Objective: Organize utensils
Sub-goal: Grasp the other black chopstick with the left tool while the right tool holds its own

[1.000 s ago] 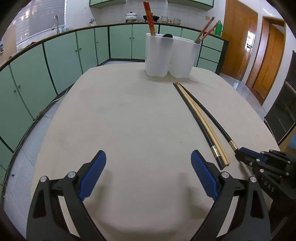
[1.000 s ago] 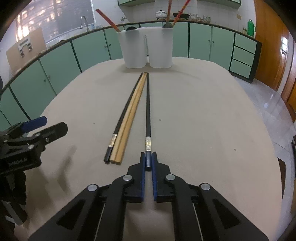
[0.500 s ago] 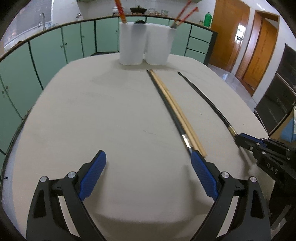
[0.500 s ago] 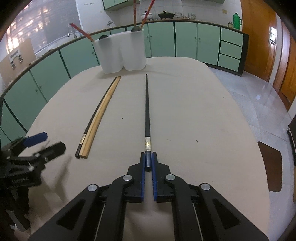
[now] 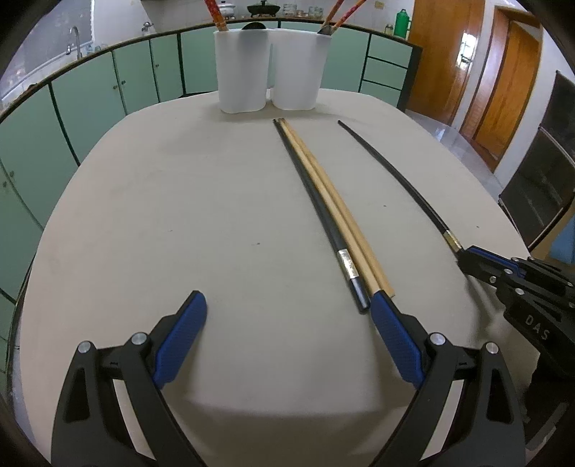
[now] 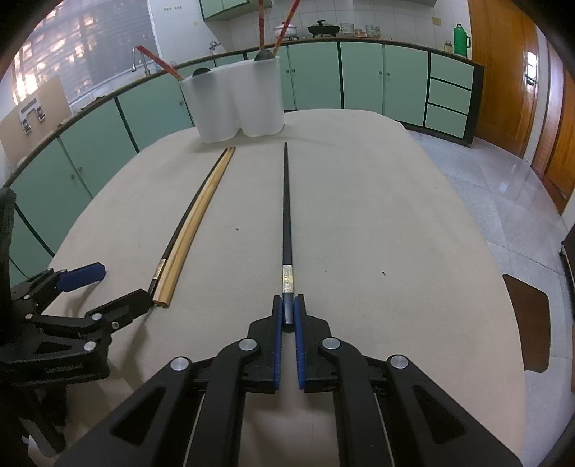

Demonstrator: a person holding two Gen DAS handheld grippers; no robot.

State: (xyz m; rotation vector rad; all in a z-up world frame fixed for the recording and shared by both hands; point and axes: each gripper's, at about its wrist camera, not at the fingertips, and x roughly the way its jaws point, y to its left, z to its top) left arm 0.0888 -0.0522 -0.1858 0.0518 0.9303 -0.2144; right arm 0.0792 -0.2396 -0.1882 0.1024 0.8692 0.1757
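My right claw [image 6: 287, 314] is pressed together on the butt end of a single black chopstick [image 6: 286, 215], the blue pads pinching it just below its silver band. That chopstick lies flat on the beige table [image 6: 377, 215], its tip pointing toward the white holder [image 6: 237, 104] at the far edge. Only the right wrist view shows this pinch plainly; from the left wrist view I see the same claw [image 5: 463, 257] side-on at the right margin, with the chopstick [image 5: 395, 172] running into it and the pads hidden.

My left claw [image 5: 287, 309] is spread wide and holds nothing. Its right pad [image 5: 393, 341] sits right at the near ends of the other three sticks: a second black chopstick [image 5: 316, 201] with a silver band and a pair of pale wooden chopsticks [image 5: 334, 201] lying tight against it. Whether the pad touches them I cannot tell from that view. The right wrist view shows that black finger [image 6: 122, 305] ending just beside the wooden pair's [image 6: 194, 215] butt ends, with the other blue-padded finger [image 6: 81, 274] off to the left.

The holder [image 5: 269, 68] has two white compartments side by side. Red-handled chopsticks [image 5: 215, 10] stand in both compartments, and a dark rounded utensil head [image 6: 264, 54] shows above the rim, clearer in the right wrist view.
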